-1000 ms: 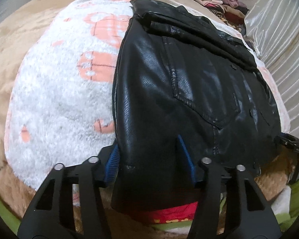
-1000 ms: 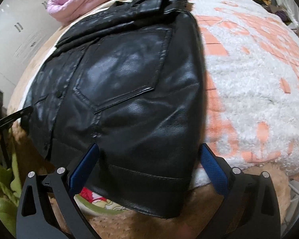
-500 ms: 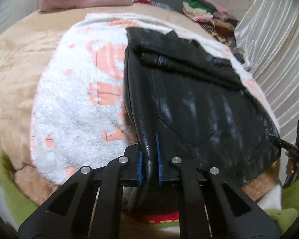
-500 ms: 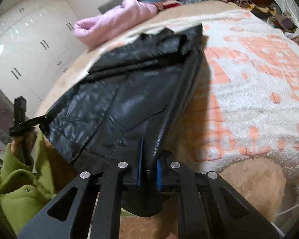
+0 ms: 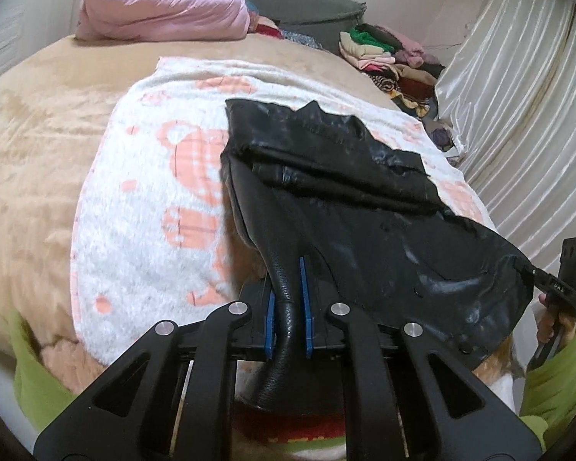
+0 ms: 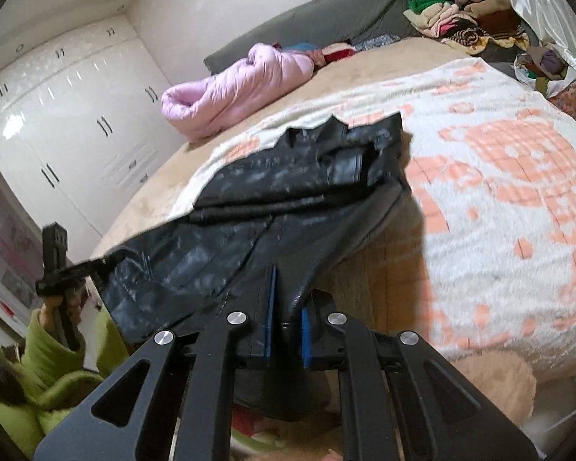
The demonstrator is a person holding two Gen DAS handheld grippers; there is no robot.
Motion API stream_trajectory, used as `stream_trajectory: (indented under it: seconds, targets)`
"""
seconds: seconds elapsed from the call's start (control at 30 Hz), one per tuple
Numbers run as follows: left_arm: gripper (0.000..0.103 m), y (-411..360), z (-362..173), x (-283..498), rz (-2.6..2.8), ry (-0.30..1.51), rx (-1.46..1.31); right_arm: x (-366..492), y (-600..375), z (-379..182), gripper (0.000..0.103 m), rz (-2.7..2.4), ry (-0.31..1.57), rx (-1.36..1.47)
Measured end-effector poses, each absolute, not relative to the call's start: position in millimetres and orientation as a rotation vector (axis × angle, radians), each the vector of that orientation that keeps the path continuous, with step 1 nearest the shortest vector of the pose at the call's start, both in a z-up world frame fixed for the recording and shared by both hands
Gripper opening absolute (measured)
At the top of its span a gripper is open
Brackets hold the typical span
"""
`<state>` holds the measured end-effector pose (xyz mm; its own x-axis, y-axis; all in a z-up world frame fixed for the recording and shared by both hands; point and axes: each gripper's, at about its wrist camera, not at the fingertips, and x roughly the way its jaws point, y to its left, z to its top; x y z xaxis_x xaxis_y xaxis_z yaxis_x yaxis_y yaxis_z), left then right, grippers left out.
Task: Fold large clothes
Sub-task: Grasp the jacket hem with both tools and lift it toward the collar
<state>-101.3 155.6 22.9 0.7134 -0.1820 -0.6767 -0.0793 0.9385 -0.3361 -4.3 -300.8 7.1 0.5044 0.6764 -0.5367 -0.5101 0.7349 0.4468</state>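
- Left wrist view: my left claw (image 5: 288,303) is clamped on the jacket's (image 5: 364,207) near hem.
- My right claw (image 6: 287,319) pinches the other hem corner.
- Jacket's length runs away from me across the blanket (image 5: 146,211), collar far, hem raised off the bed (image 5: 30,123).

No readable text, label or brand anywhere; only faint, illegible marks on the far hand-held gripper (image 5: 556,288).

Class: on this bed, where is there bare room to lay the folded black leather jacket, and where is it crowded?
Free: the white-and-peach blanket beside the black leather jacket, and tan bedspread before the pink puffer coat. Crowded: the far corner's stacked clothes by the curtain.
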Motion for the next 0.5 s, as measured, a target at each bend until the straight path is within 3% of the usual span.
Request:
stream_trajectory:
  seconds: [0.5]
  targets:
    - [0.004, 160, 76, -42, -0.023, 0.67, -0.348, 55, -297, 50, 0.009, 0.692, 0.637, 0.349]
